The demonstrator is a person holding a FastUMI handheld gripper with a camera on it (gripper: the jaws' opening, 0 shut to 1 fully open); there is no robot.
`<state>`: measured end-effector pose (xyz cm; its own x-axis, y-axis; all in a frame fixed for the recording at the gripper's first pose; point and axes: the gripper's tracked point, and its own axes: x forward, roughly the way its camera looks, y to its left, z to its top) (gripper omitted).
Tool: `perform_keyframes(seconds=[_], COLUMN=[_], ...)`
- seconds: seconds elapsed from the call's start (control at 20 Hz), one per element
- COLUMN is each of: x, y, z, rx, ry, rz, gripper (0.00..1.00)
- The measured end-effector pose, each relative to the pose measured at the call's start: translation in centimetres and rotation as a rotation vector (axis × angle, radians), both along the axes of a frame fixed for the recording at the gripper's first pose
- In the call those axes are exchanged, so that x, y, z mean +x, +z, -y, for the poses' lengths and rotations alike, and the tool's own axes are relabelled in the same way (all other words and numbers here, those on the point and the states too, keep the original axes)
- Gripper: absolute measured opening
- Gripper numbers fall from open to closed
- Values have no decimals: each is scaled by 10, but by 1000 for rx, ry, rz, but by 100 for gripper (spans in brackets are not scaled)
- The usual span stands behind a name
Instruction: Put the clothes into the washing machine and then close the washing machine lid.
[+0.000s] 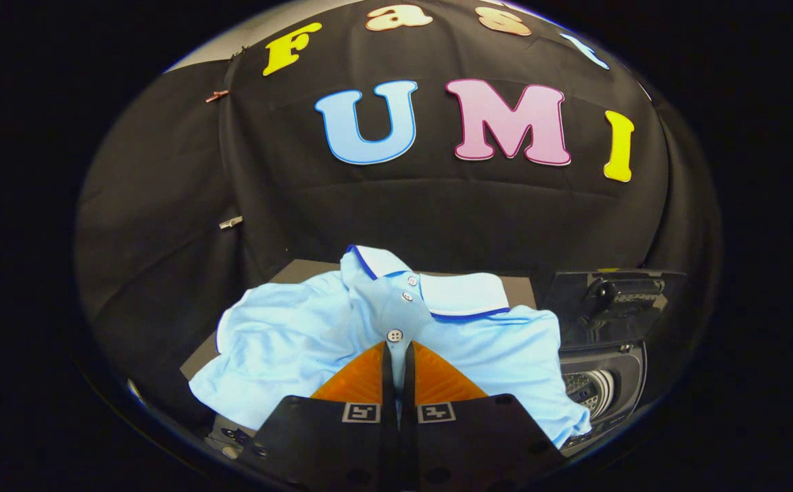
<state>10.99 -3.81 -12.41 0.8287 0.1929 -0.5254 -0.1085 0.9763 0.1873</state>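
A light blue polo shirt (287, 342) with a white collar and dark blue trim hangs bunched up ahead of my fingers. My gripper (397, 352) is shut on the shirt's button placket, just below the collar, with cloth pinched between the orange fingers (362, 379). The shirt drapes down on both sides and hides most of what lies under it. To the right and lower down stands the dark washing machine (605, 383), its lid (615, 301) raised upright and the drum opening (591, 391) showing below it. The shirt's right edge hangs just beside the machine.
Under the shirt a dark grey table top (301, 272) shows at the back and at the left. The black cloth wall (437, 212) stands close behind the table and the machine.
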Motion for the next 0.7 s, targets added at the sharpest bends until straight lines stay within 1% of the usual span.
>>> perform_keyframes(seconds=[0.15,0.3,0.4,0.55,0.7], x=[-3,-7,-7,-9,-8], y=[18,33,42,43,37], z=[25,69,104,150,190], rx=[42,20,24,80,108], ry=[24,62,62,60,48], rz=[23,68,97,81,62], gripper=[5,5,5,5,5])
